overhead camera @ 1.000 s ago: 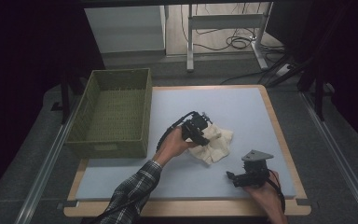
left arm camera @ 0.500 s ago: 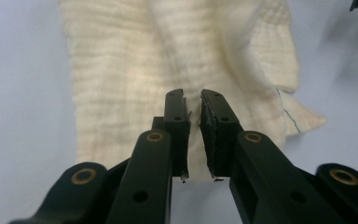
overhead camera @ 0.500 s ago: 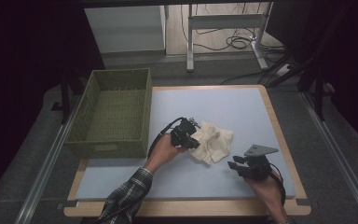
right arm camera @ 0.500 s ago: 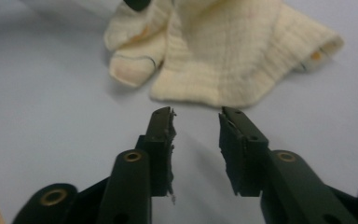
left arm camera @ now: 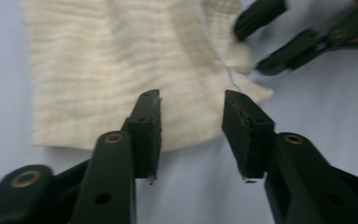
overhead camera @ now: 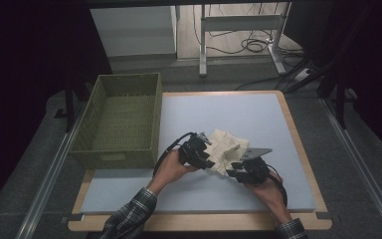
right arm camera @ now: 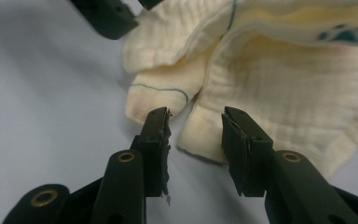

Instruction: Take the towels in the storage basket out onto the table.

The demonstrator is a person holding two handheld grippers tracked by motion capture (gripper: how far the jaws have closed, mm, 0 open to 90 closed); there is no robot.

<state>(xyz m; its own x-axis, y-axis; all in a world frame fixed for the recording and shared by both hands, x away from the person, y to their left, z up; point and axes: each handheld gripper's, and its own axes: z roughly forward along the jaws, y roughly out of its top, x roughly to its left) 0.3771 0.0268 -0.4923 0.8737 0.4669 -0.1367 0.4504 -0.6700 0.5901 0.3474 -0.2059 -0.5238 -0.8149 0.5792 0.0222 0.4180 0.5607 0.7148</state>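
Both grippers closer to cream cloth (overhead camera: pixel 225 150) vs. earlier, jaws just reopening.
High view: cloth on blue mat (overhead camera: pixel 258 119), betw. left gripper (overhead camera: pixel 202 158) & right gripper (overhead camera: pixel 235 173).
Gripper views: each jaw pair parted, straddling cloth edge, no pinch.

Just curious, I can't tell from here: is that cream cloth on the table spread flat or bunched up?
Bunched up. The cream cloth lies in overlapping folds, with layered edges and a corner doubled over.
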